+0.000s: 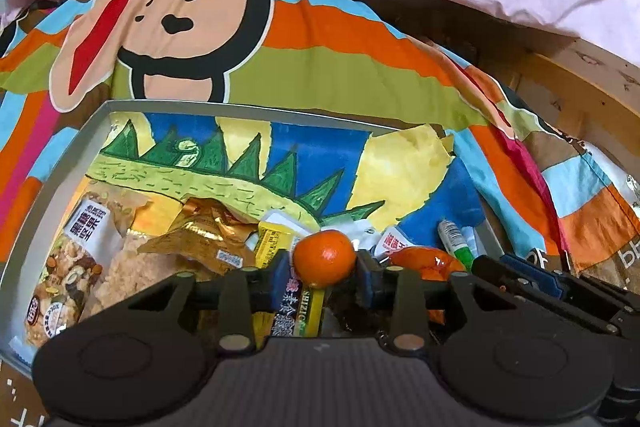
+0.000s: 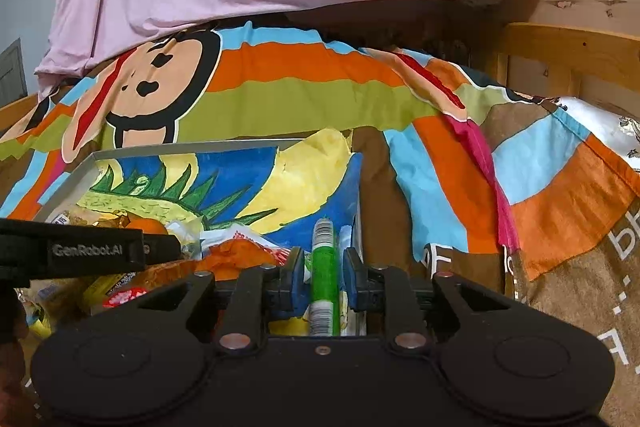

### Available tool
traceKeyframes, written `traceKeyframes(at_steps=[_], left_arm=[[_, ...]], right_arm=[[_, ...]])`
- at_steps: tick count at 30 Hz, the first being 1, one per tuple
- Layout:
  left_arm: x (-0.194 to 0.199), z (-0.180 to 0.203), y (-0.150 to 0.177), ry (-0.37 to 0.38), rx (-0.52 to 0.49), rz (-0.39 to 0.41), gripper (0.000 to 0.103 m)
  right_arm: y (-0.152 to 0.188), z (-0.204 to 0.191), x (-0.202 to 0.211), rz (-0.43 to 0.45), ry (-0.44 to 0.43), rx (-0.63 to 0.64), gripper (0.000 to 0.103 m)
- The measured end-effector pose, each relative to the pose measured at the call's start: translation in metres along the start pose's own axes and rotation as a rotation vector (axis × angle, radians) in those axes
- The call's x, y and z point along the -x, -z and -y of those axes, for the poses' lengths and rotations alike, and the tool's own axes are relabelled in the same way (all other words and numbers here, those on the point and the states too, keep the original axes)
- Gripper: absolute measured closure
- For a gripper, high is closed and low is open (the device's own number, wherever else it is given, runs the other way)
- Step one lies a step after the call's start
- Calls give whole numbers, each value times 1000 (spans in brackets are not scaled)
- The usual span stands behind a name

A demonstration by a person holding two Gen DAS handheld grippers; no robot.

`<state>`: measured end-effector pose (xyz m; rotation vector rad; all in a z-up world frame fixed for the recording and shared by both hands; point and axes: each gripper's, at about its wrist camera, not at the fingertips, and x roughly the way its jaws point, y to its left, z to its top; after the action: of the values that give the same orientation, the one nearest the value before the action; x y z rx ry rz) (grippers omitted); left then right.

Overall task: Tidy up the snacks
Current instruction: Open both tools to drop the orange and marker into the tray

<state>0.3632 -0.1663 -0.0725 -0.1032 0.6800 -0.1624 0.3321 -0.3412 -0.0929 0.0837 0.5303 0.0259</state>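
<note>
My left gripper (image 1: pixel 325 273) brackets the mandarin (image 1: pixel 324 258) at center frame, pads barely touching: soft, round, rolls easily, so I grip its widest middle. My right gripper (image 2: pixel 323 277) stands spread around the green tube (image 2: pixel 324 277), light, slick; I take it mid-body.

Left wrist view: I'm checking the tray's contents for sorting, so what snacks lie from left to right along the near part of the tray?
Nut mix bag → gold foil packet → yellow sachet → small orange, between the left gripper fingers → orange wrapper → green tube.
</note>
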Motion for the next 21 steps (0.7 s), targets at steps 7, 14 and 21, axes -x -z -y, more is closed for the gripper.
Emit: traceKeyframes(at_steps=[7, 14, 21], left_arm=[[5, -8, 2, 11, 14, 4, 47], [16, -10, 0, 22, 31, 24, 37], [42, -13, -6, 17, 39, 79, 21]], right_arm=[[0, -1, 1, 0, 3, 8, 74], [-4, -6, 8, 17, 20, 35, 57], [-17, -3, 32, 79, 27, 18, 34]])
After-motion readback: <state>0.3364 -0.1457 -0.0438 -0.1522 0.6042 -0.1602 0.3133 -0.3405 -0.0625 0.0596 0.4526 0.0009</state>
